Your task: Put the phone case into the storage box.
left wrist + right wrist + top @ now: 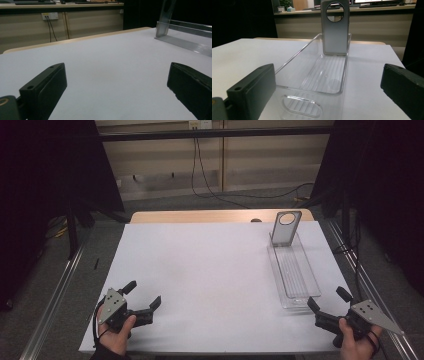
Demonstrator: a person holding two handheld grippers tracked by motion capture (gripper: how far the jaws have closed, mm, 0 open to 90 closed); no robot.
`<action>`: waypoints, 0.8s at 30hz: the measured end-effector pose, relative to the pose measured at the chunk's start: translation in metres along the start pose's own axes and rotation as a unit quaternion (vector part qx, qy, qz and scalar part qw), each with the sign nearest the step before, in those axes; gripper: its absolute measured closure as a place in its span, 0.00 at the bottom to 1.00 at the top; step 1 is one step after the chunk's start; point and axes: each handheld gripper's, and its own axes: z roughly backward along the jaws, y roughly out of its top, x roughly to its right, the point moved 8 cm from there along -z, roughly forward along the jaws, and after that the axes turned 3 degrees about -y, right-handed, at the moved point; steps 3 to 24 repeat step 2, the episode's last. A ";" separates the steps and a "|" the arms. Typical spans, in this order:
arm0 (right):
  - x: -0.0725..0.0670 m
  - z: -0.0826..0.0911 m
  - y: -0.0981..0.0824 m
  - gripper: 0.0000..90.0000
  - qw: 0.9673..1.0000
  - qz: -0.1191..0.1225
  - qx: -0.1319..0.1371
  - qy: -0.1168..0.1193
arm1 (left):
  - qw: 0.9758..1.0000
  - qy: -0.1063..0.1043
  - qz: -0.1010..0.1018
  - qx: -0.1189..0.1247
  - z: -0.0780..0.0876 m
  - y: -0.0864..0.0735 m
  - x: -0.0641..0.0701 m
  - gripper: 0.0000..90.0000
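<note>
Clear plastic tray (295, 285) lies lengthwise on right side of white table (210, 270). Grey phone case (286, 227) stands upright at tray's far end, leaning on end wall. Right gripper (327, 300) just beside tray's near end, jaws spread wide, holding nothing. Left gripper (145, 295) at near left corner, well apart from tray, jaws wide, empty.
</note>
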 end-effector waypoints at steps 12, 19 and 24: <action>0.000 -0.001 0.000 0.00 1.000 -0.002 0.000 -0.001 | 1.000 -0.002 0.000 -0.002 -0.001 0.000 0.000 0.03; 0.000 -0.001 0.000 0.00 1.000 -0.002 0.000 -0.001 | 1.000 -0.002 0.000 -0.002 -0.001 0.000 0.000 0.03; 0.000 -0.001 0.000 0.00 1.000 -0.002 0.000 -0.001 | 1.000 -0.002 0.000 -0.002 -0.001 0.000 0.000 0.03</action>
